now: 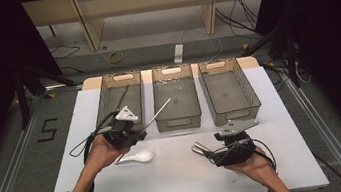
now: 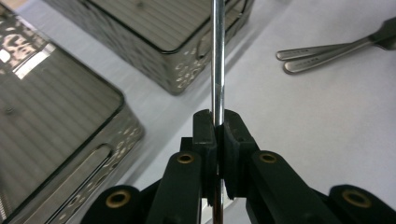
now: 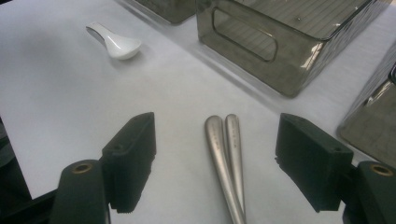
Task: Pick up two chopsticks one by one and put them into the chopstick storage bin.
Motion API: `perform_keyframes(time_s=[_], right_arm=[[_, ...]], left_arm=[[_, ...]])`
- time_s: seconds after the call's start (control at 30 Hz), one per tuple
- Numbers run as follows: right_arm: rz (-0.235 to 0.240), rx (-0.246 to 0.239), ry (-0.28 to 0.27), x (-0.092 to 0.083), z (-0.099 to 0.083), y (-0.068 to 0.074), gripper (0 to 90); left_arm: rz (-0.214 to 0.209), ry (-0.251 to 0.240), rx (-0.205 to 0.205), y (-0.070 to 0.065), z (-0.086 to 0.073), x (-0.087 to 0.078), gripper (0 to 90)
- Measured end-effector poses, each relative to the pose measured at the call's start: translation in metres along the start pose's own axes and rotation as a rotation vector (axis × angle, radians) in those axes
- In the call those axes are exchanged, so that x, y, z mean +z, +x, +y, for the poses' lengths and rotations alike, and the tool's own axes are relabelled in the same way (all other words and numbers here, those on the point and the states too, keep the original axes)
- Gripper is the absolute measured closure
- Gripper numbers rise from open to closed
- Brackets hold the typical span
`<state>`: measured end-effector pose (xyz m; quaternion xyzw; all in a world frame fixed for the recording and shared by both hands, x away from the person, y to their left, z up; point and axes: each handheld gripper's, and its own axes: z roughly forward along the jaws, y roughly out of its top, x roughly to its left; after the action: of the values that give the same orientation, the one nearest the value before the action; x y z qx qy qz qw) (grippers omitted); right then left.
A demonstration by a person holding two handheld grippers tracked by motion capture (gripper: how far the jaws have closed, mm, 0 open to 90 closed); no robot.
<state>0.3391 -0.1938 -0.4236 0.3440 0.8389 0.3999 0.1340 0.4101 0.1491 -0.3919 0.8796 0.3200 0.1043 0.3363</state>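
Observation:
My left gripper [image 1: 139, 130] is shut on a thin metal rod [image 1: 158, 111] that slants up over the front of the middle bin [image 1: 178, 121]. The left gripper view shows the jaws [image 2: 217, 128] pinching the rod [image 2: 217, 60]. My right gripper [image 1: 207, 152] is open and low over the table. Two metal utensil handles [image 3: 224, 144] lie side by side on the table between its jaws [image 3: 219, 126], and the pads are clear of them. A white ceramic spoon [image 1: 140, 156] lies on the table just below the left gripper.
Three dark mesh bins stand in a row at the back: left [image 1: 121, 114], middle and right [image 1: 233, 110]. A thin rod [image 1: 124, 97] lies in the left bin. The white tabletop [image 1: 180, 180] reaches to the front edge between my forearms.

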Motion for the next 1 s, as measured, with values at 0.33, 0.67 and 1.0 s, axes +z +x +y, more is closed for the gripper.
perform_keyframes(time_s=[0.33, 0.67, 1.0], right_arm=[[0.002, 0.016, -0.014, -0.004, -0.009, 0.005, 29.3], [0.006, 0.022, -0.032, -0.008, -0.015, 0.007, 28.6], [0.006, 0.021, -0.037, -0.011, -0.017, 0.009, 27.8]], left_arm=[[0.017, -0.05, -0.078, 0.022, -0.006, -0.011, 84.9], [0.057, -0.078, -0.132, 0.039, -0.003, -0.013, 84.9], [0.1, -0.103, -0.186, 0.06, 0.003, -0.013, 84.9]])
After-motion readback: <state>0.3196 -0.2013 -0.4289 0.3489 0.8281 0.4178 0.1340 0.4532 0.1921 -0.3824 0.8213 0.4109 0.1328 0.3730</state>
